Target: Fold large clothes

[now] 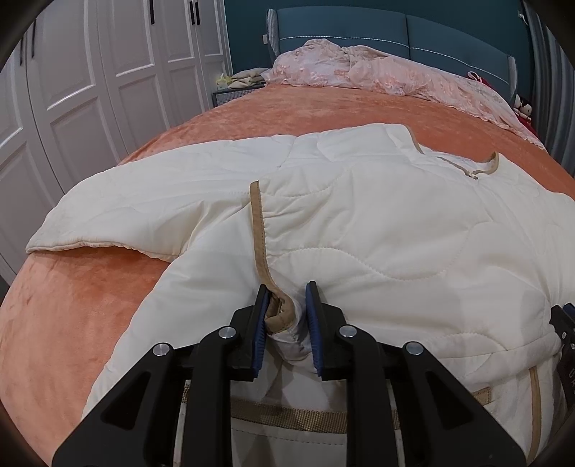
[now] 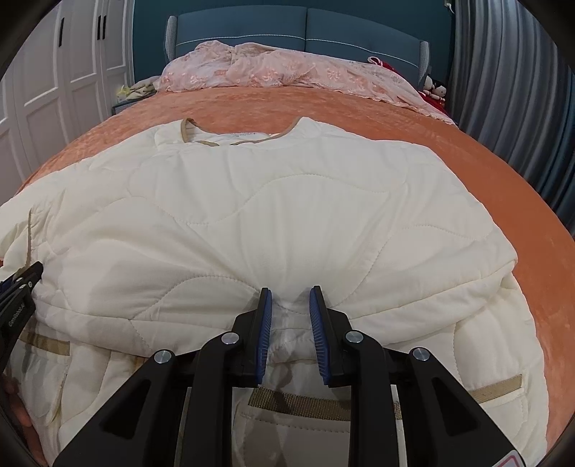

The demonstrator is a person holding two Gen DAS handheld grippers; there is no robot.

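A cream quilted jacket [image 1: 377, 222] with tan trim lies spread on the orange bedspread [image 1: 72, 305], collar [image 2: 201, 138] toward the headboard. Its near part is folded back over itself. My left gripper [image 1: 287, 298] is shut on a bunched fold at the tan-trimmed edge [image 1: 257, 222]. My right gripper [image 2: 291, 298] is shut on a pinch of the cream fabric at the folded edge of the jacket [image 2: 269, 201]. One sleeve [image 1: 118, 215] stretches out to the left. Each gripper shows at the edge of the other's view: the right one [image 1: 564, 323], the left one [image 2: 18, 287].
Crumpled pink lace bedding [image 2: 273, 72] lies by the blue headboard [image 2: 305, 28]. White wardrobe doors [image 1: 90, 72] stand at the left, a grey curtain [image 2: 503, 89] at the right. A nightstand with small items [image 1: 237, 84] sits beside the bed. Orange bedspread [image 2: 449, 151] surrounds the jacket.
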